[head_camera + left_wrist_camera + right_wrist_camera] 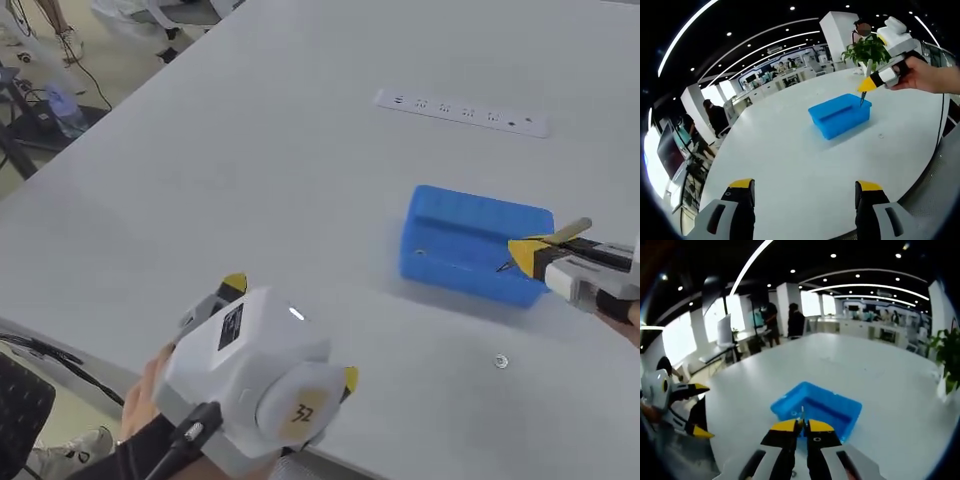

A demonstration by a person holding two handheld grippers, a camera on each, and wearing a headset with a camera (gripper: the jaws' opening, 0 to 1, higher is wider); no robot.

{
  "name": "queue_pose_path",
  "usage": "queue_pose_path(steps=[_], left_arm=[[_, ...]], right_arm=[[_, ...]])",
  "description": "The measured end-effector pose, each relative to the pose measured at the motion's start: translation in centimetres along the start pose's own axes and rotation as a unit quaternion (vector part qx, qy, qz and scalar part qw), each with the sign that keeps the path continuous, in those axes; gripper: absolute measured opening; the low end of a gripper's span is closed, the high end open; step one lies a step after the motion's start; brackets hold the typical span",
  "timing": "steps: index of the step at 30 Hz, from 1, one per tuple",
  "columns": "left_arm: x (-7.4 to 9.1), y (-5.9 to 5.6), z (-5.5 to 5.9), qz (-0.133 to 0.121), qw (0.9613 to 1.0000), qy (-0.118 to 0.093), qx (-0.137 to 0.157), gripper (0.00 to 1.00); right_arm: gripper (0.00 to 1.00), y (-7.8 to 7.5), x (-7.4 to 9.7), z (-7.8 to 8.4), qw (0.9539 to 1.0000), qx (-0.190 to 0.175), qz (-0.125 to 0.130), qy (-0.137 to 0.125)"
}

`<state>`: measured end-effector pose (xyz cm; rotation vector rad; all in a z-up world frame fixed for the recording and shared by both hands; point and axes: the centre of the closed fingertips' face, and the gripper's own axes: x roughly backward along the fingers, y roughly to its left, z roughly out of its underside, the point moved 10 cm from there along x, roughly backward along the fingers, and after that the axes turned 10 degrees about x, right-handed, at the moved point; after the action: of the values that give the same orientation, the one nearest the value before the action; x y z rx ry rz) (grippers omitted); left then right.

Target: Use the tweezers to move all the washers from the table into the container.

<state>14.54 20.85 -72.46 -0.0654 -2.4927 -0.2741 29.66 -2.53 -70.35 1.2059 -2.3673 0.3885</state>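
Left gripper (292,331): nearest the head camera, at the table's near edge. Its own view shows the jaws spread wide with nothing between them; idle.

Table (250,180): broad, pale, smooth top that carries every other item.

Container (450,270): blue rectangular tub, open-topped, right of centre in the head view and well apart from the left gripper.

Power strip (460,112): white, lying flat beyond the container; no part in the task.

Right gripper (530,250): held over the container's right end, jaws pressed together on the tweezers.

Tweezers (802,412): slim and dark, projecting from between the yellow jaw tips, with the point hanging above the container's interior. Whether a washer sits in the tips is too small to tell.

Washer (501,361): one small ring flat on the table, near the container's front right corner and on the near side of it. It is not yet moved.

Handling note (judgement): the step looks like a drop-off over the tub, with the loose washer to follow. Lower the tips inside the walls before easing the squeeze, so that nothing bounces out. Ease only slightly, or the tweezers themselves may slip. For the ring on the table, come in at a shallow angle and pinch across its rim; a thin ring on a slick top is likely to skate away from a steep approach.
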Motion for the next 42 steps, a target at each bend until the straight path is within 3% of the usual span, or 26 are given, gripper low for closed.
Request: queue_pose_path(steps=[2,10,18,20,32,42], left_arm=[[0.0,0.0,0.0,0.0,1.0,0.001,-0.001,0.84],[0.0,0.0,0.1,-0.001,1.0,0.003,-0.002,0.84],[0.0,0.0,0.1,-0.001,1.0,0.005,-0.003,0.84],[0.0,0.0,0.1,-0.001,1.0,0.005,-0.003,0.83],[-0.1,-0.1,0.1,0.0,0.9999,0.008,-0.006,0.83],[-0.1,-0.1,0.1,-0.001,0.9999,0.009,-0.006,0.83]], right_arm=[[0.04,-0.3,0.3,0.7,1.0,0.0,0.0,0.008],[0.04,0.9,1.1,2.8,0.9992,-0.018,-0.006,0.035],[0.04,2.2,0.9,4.3,0.9977,-0.013,-0.018,0.064],[0.04,1.9,0.7,4.8,0.9971,-0.012,-0.021,0.071],[0.04,1.3,-0.2,6.0,0.9955,-0.009,-0.021,0.092],[0.04,1.4,-0.5,6.0,0.9957,0.01,-0.017,0.091]])
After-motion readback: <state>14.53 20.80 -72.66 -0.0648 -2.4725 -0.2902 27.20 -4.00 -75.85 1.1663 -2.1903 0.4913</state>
